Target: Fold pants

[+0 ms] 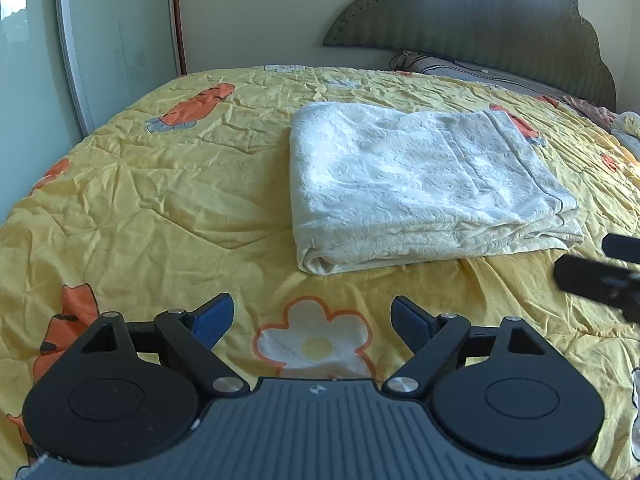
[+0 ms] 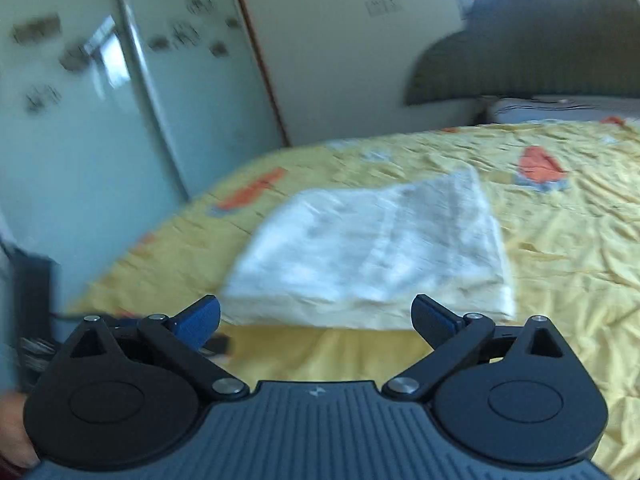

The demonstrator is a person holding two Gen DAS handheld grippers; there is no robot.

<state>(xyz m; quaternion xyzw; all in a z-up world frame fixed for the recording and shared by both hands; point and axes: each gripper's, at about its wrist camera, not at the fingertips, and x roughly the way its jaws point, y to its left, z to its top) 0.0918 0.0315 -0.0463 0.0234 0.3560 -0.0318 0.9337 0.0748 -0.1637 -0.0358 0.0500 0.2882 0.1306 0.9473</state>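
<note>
Both grippers — left gripper, right gripper — spread wide, empty. Folded pants rest on bed — a careless snag could unfold the layers.

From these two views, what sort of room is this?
Most likely a home bedroom: a bed under a yellow cartoon-print quilt, a dark scalloped padded headboard, and pale glossy wardrobe doors. The folded white pants lie on the quilt.

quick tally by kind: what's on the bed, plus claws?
Folded white textured pants: 1
Yellow carrot-and-flower print quilt: 1
Grey striped pillow: 1
Open claws: 2, left claw and right claw
Total: 5
</note>
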